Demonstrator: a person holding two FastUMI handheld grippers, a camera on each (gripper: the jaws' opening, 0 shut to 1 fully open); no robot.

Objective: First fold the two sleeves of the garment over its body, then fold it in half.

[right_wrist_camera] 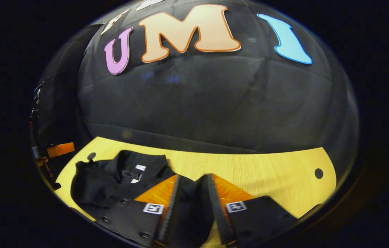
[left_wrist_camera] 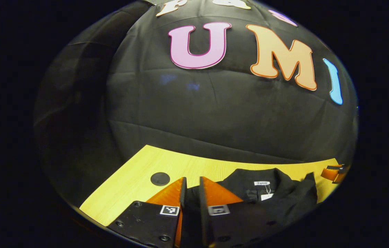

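A black garment (left_wrist_camera: 277, 193) lies bunched on the yellow table (left_wrist_camera: 139, 172), its collar with a white label facing up. In the left gripper view, my left gripper (left_wrist_camera: 192, 184) is shut on a fold of black cloth at the garment's left side, with the fabric filling the narrow gap between the fingers. The right gripper (left_wrist_camera: 334, 172) shows small at the far right edge. In the right gripper view, the garment (right_wrist_camera: 111, 179) spreads to the left, and my right gripper (right_wrist_camera: 193, 181) is shut on a thicker bunch of its cloth. The left gripper (right_wrist_camera: 60, 150) shows at the far left.
The table top (right_wrist_camera: 267, 172) stretches bare to the right of the garment. Round dark holes (left_wrist_camera: 160, 178) (right_wrist_camera: 318, 173) sit in the table near its ends. The black cloth wall rises directly behind the table's far edge.
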